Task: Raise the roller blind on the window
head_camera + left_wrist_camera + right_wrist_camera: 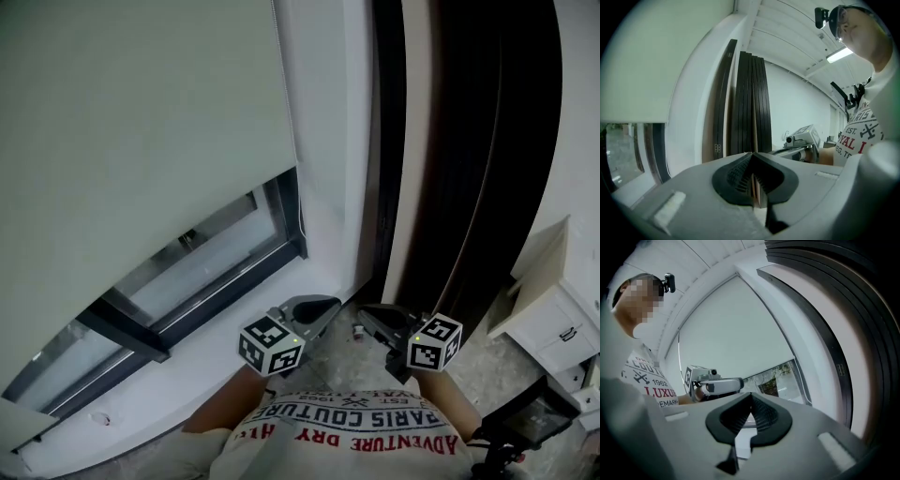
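Pale grey-green roller blind (pixel 131 122) fills the head view, up and left of both grippers, covering all but a low strip of the window (pixel 202 267). Left gripper (pixel 325 307) and right gripper (pixel 367 314) sit side by side below it, tips near each other, above the person's printed shirt (pixel 347 431). Dark curved panels (pixel 469 141) rise beyond the right gripper.

Left gripper view: jaws pressed together, nothing between them; blind to their upper left, panels straight ahead.

Right gripper view: jaws together, empty; blind straight ahead, left gripper at their left.
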`<state>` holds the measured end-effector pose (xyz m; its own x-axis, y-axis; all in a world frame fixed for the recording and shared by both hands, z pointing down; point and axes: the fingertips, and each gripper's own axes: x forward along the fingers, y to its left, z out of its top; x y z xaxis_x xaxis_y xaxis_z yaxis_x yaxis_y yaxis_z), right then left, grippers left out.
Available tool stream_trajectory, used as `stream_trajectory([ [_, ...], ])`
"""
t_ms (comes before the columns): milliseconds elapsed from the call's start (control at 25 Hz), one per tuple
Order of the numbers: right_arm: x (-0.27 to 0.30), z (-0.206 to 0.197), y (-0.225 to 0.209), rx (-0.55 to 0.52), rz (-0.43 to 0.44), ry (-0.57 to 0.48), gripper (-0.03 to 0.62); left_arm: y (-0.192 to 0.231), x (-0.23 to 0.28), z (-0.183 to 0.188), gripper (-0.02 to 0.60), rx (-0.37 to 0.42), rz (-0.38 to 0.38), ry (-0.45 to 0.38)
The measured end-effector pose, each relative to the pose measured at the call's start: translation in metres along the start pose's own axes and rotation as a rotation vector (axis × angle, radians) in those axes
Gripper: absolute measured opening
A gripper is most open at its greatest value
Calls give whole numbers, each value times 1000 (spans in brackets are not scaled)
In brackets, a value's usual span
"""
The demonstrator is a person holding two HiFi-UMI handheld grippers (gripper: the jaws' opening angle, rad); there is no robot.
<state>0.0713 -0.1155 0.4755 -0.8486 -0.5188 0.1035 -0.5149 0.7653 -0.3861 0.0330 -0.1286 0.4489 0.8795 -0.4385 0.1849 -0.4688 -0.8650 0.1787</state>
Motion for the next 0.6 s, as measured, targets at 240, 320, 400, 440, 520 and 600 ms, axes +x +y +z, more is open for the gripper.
stream_trajectory([
  [240,21,43,-24,-105,41,17,2,28,16,27,3,44,42,-19],
  [320,39,56,-32,-149,67,29,2,46,16,33,3,52,60,-25],
  [400,60,69,-47,-158,94,29,2,71,20,38,3,55,74,-21],
  [440,69,76,-55,-159,104,26,2,83,23,41,2,57,80,-20],
  [520,81,92,-65,-171,116,18,2,102,25,53,3,65,93,-34],
  [600,85,107,-64,-190,125,5,2,109,21,70,3,80,94,-69],
])
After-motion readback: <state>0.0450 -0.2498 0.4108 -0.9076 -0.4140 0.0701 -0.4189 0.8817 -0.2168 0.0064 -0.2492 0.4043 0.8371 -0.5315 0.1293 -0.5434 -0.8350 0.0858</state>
